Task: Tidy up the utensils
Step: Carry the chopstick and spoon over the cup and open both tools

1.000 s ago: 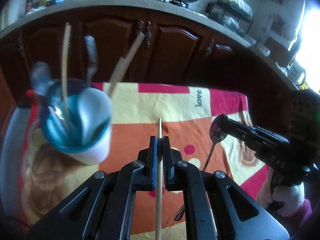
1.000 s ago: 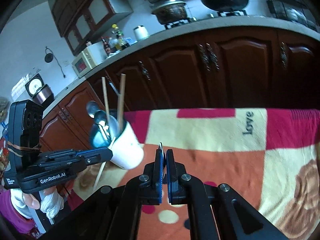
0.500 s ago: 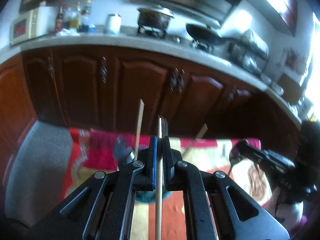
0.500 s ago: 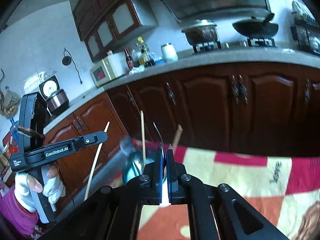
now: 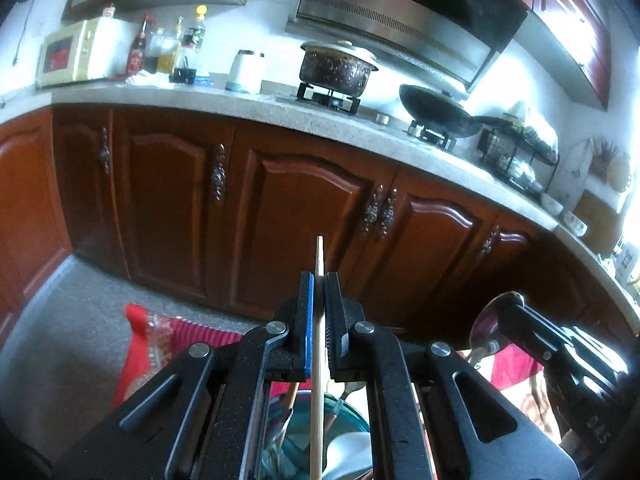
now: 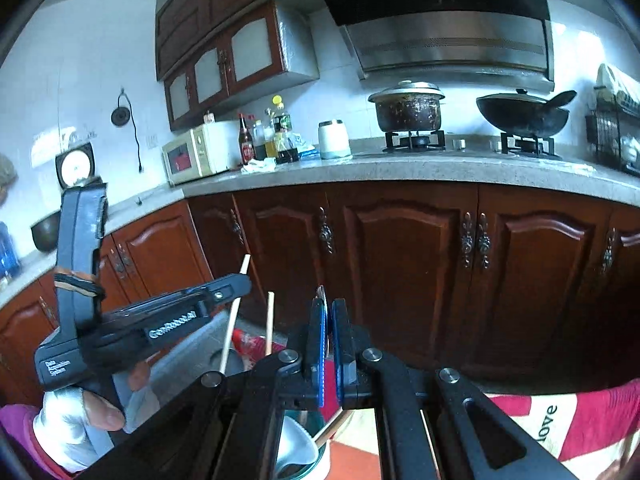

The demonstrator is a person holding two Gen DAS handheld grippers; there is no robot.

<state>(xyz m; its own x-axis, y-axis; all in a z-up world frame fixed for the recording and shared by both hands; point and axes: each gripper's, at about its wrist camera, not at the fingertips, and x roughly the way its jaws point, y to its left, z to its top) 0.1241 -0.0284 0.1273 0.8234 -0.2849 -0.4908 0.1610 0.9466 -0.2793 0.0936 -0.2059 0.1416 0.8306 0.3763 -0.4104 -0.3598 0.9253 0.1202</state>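
Brown kitchen cabinets and a grey countertop fill the far background, with a lidded pot and a wok on the stove. Left wrist view: left gripper clenched on a wooden chopstick, which runs upright between the pads, its tip poking above them and its lower part passing over a teal-rimmed cup at the near bottom edge. At right, the right gripper grasps a metal spoon, bowl end up. Right wrist view: right gripper closed on the spoon's thin edge between the pads. At left, a gloved hand holds the left gripper, chopstick slanting through its tip. Cup sits near, below the fingers, on a red and cream patterned cloth, with another chopstick standing up from it.
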